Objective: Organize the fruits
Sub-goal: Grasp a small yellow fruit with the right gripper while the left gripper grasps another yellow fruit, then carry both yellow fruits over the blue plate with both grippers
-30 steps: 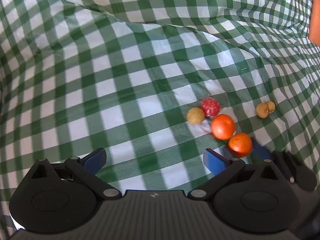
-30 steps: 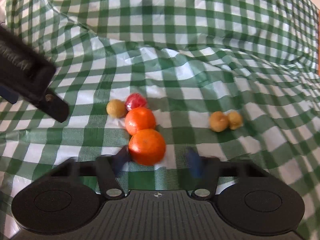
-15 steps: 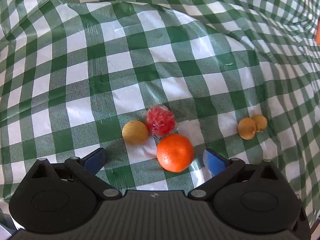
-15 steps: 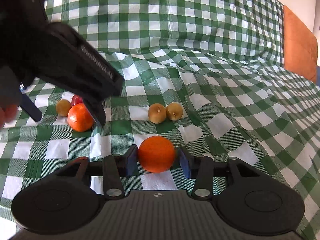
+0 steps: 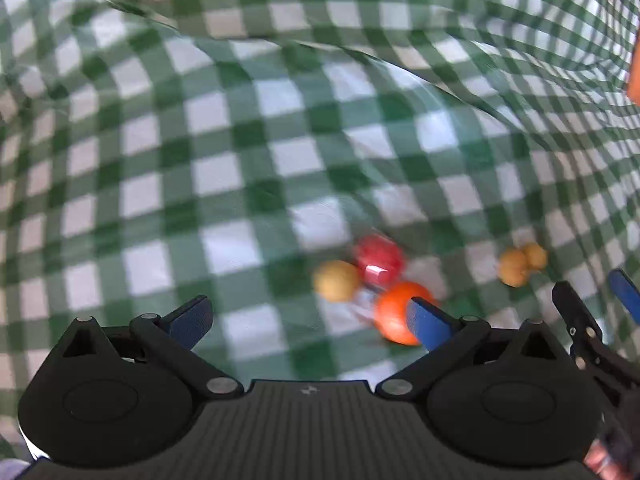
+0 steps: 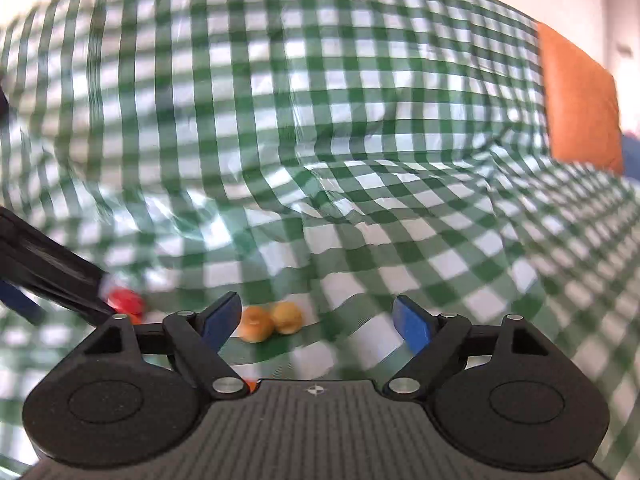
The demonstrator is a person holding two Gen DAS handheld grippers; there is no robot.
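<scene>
On the green-checked cloth (image 5: pixel 248 168) lie an orange (image 5: pixel 390 314), a red fruit (image 5: pixel 378 260) and a tan round fruit (image 5: pixel 336 280), close together. Two small yellow fruits (image 5: pixel 520 264) lie to their right. My left gripper (image 5: pixel 310 318) is open and holds nothing; its right finger covers part of the orange. My right gripper (image 6: pixel 318 318) has its jaws opening with nothing between them. The two small yellow fruits (image 6: pixel 272 320) lie just beyond its left finger, and the red fruit (image 6: pixel 126 300) is further left. A sliver of orange (image 6: pixel 251 385) peeks out at its body.
An orange cushion (image 6: pixel 580 100) leans at the back right. The cloth rises in folds behind the fruits. The left gripper's black body (image 6: pixel 52 272) crosses the left edge of the right wrist view. A blue finger (image 5: pixel 624 296) of the right gripper shows at the left wrist view's right edge.
My right gripper carried an orange to the right, then opened and drew back; the orange is no longer between its fingers. My left gripper shifted, so the fruits sit further right in its view.
</scene>
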